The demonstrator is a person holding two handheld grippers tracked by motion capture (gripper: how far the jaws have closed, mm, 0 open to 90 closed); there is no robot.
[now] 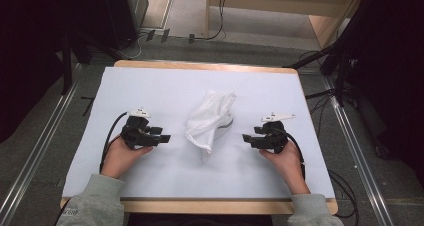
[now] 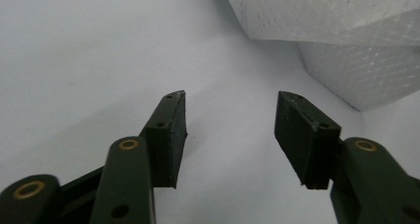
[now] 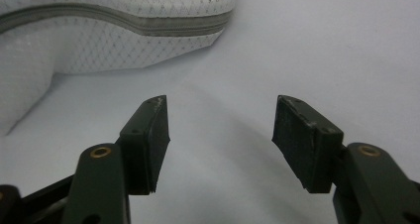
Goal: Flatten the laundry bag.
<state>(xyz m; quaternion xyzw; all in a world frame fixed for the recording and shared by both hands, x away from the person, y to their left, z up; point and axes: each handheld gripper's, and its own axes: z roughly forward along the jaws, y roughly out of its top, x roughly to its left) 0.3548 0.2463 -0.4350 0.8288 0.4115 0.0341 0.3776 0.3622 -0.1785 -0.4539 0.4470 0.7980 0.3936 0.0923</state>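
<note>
A white mesh pouch (image 1: pixel 209 120) with a grey zipper lies crumpled in the middle of the white table cover (image 1: pixel 165 86). My left gripper (image 1: pixel 164 138) rests on the cover to the pouch's left, pointing at it, jaws open and empty. My right gripper (image 1: pixel 247 138) sits to the pouch's right, facing it, also open with nothing between its jaws. In the left gripper view the pouch (image 2: pixel 341 35) lies ahead at upper right, past the gripper (image 2: pixel 230 96). Across the top left of the right gripper view runs the pouch's zipper edge (image 3: pixel 124 23), beyond the gripper (image 3: pixel 221 101).
The table's wooden edge (image 1: pixel 210 206) runs along the front, and a person's hands and grey sleeves come in from the bottom. Cables (image 1: pixel 345 196) trail off the right side. Dark stands and equipment surround the table on the floor.
</note>
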